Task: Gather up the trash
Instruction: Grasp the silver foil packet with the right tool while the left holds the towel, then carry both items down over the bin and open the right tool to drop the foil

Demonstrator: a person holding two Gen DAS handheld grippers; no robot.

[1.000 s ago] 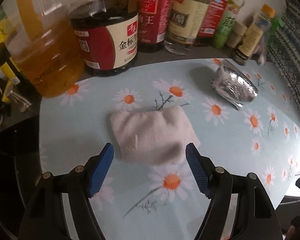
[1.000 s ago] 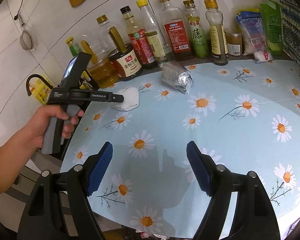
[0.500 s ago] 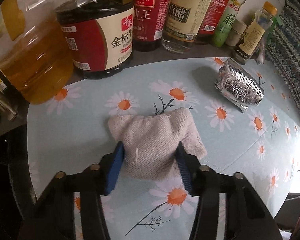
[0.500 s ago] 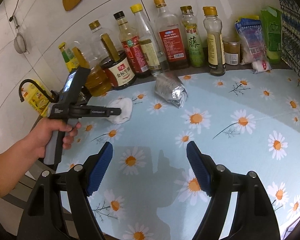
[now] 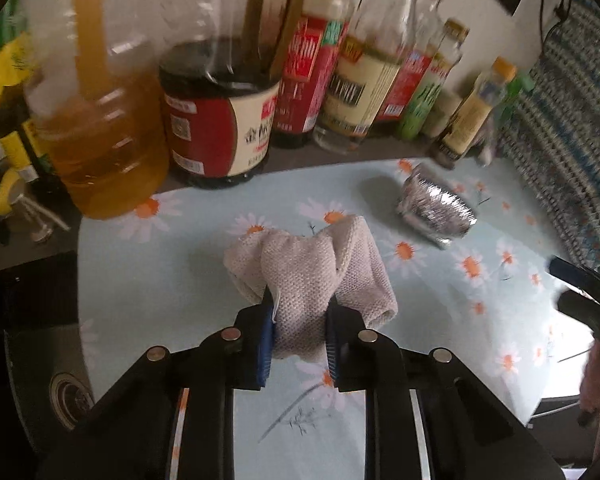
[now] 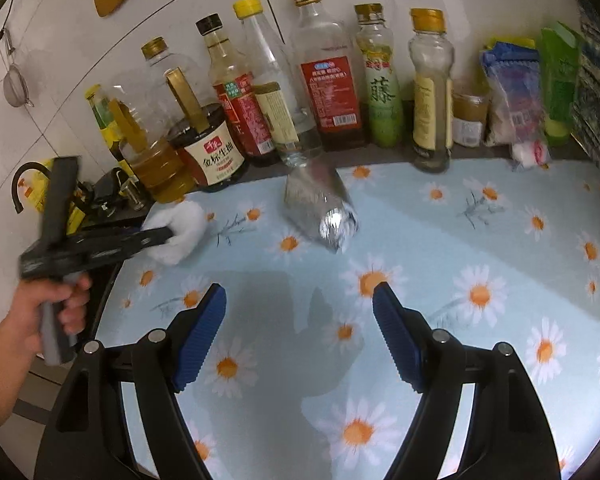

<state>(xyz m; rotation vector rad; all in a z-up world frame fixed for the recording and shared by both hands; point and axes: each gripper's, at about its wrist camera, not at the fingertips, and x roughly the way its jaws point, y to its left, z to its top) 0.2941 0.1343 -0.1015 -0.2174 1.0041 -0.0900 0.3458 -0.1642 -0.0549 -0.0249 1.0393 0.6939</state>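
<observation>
A crumpled white cloth (image 5: pixel 316 272) is pinched between the blue pads of my left gripper (image 5: pixel 298 320), which is shut on it, its near end raised off the daisy-print table. In the right wrist view the cloth (image 6: pixel 184 228) hangs at the left gripper's tip (image 6: pixel 160 236) near the table's left edge. A crumpled silver foil wrapper (image 5: pixel 436 212) lies on the table to the right of the cloth; it also shows in the right wrist view (image 6: pixel 320 208). My right gripper (image 6: pixel 300 336) is open and empty over the near middle of the table.
A row of oil, soy sauce and vinegar bottles (image 6: pixel 328 80) stands along the back wall, with a big oil jug (image 5: pixel 100 128) at the left. Plastic packets (image 6: pixel 516 96) lie at the back right. The table's left edge (image 6: pixel 112 292) drops off by the stove.
My left gripper has closed on the cloth, bunched it up and begun to lift it. My right gripper has moved forward, closer to the foil wrapper.
</observation>
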